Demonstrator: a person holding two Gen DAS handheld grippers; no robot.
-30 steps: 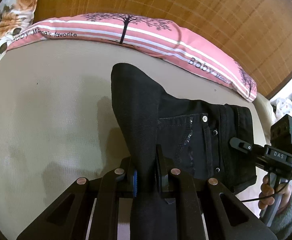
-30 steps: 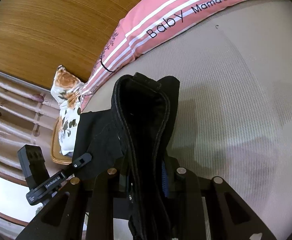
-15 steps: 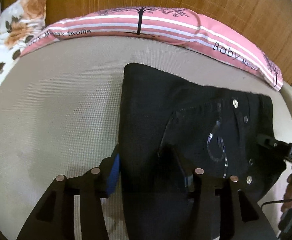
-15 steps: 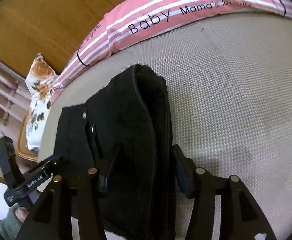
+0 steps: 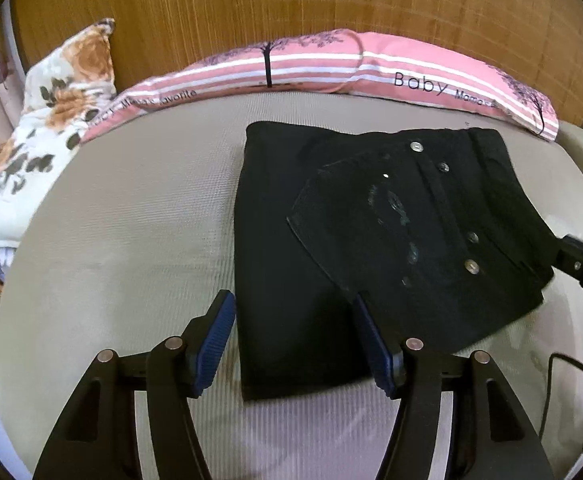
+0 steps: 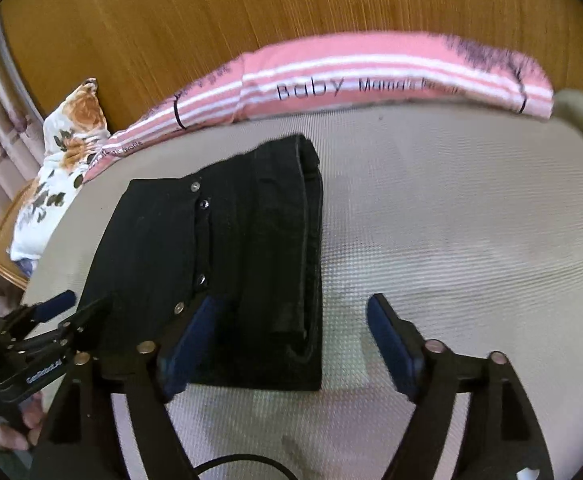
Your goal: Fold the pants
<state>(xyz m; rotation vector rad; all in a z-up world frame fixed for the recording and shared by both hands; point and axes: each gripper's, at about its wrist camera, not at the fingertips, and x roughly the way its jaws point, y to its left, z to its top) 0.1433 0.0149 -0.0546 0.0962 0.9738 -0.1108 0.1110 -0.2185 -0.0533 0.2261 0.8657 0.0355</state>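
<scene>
Left gripper (image 5: 293,344): released; its jaws have just been opening, blue ribbed pads spread either side of the near edge of the folded pants, pressing on nothing.
Right gripper (image 6: 287,344): released too, jaws have just been opening; the cloth lies below and between the pads, free of them.
Black pants (image 5: 371,240): folded into a squat packet, flat on the beige mattress (image 5: 131,220), near its middle, well short of the pink striped pillow (image 5: 331,68).
Step in hand: letting go after the fold, by my reading; the task looks close to done.
Doing it well: draw both tongs back and up without snagging the top layer; if the upper flap sits skew, nudge its edge square.
Fabric: heavy dark denim with metal rivets (image 5: 416,146) and a faint glittery swirl; thick seams along the folded edge.
Surface: waffle-textured cover, grippy, so the packet should stay put.
Surroundings: floral cushion (image 5: 51,128) at the left; wooden headboard (image 5: 291,0) behind.
</scene>
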